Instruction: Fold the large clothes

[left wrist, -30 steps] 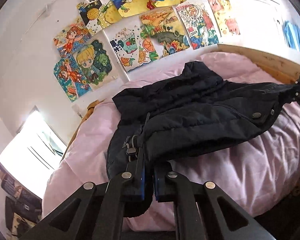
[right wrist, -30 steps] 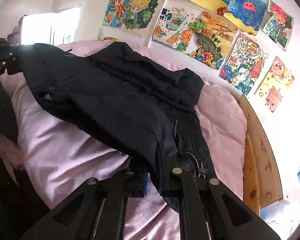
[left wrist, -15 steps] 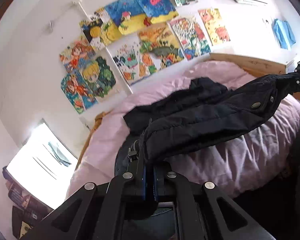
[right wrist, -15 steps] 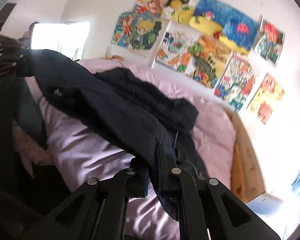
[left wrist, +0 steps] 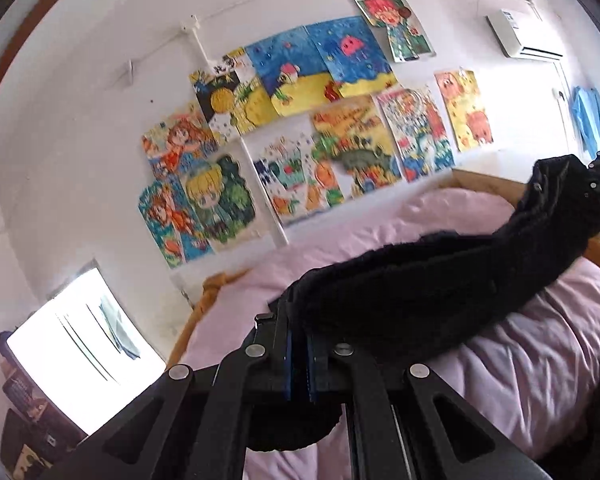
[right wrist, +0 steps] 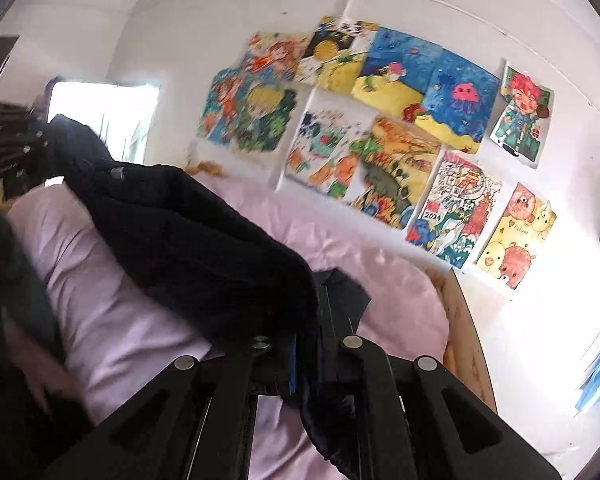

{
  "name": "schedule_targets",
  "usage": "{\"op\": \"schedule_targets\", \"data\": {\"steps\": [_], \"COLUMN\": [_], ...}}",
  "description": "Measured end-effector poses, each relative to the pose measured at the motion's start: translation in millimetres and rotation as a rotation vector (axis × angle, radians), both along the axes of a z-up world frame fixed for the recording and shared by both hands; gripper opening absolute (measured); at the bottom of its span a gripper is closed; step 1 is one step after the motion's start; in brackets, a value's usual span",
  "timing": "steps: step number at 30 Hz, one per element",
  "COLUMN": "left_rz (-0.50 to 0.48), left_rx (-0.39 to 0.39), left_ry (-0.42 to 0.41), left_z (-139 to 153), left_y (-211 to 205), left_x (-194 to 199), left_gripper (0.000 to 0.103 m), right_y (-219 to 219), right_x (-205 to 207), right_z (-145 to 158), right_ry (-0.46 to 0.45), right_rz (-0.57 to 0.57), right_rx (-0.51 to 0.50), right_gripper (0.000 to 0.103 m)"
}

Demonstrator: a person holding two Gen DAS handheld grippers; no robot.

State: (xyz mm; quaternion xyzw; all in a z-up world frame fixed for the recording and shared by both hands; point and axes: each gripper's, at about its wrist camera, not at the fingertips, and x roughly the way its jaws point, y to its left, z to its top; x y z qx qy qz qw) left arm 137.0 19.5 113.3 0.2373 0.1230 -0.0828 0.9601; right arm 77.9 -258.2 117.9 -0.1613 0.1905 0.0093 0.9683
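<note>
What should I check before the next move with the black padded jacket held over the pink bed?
1. Left gripper shut on the black padded jacket: ok.
2. Right gripper shut on the jacket's other end: ok.
3. Jacket hangs between both grippers without slipping: cannot tell, the picture is blurred.
4. Pink bed cover below shows nothing else lying on it: ok.
5. Sleeves hang free and untwisted: cannot tell.

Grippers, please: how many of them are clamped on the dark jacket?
2. The left gripper grips one end of the jacket, low in the left wrist view; the right gripper grips the other end, low in the right wrist view.
</note>
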Motion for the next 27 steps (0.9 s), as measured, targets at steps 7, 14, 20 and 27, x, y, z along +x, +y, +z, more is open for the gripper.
{"op": "schedule_targets", "data": {"steps": [7, 14, 20, 27], "left_rz": [0.056, 0.121, 0.164, 0.203], "left_rx": [0.008, -0.011, 0.009, -0.017], "left_ry": [-0.006, 0.044, 0.054, 0.121], "left_z": [23.4, 28.7, 8.6, -17.7], "left_y": [-27.9, -48.2, -65.1, -76.2], "left_x": [67.5, 137.8, 195.6, 250.6], "left_gripper": [0.006, 0.006, 0.006, 0.006], "right_y": [-23.1, -27.8, -31.9, -38.1], "right_x": [84.6, 165.8, 216.4, 265.7], "right_z": [12.5, 4.8, -13.6, -47.6], "right_ry": [-0.025, -0.063, -0.085, -0.052], "right_rz": [-0.044, -0.094, -0.149, -0.177], "right_rx": [0.011, -0.002, 0.022, 0.060], "right_gripper": [0.006, 0.006, 0.006, 0.007]}}
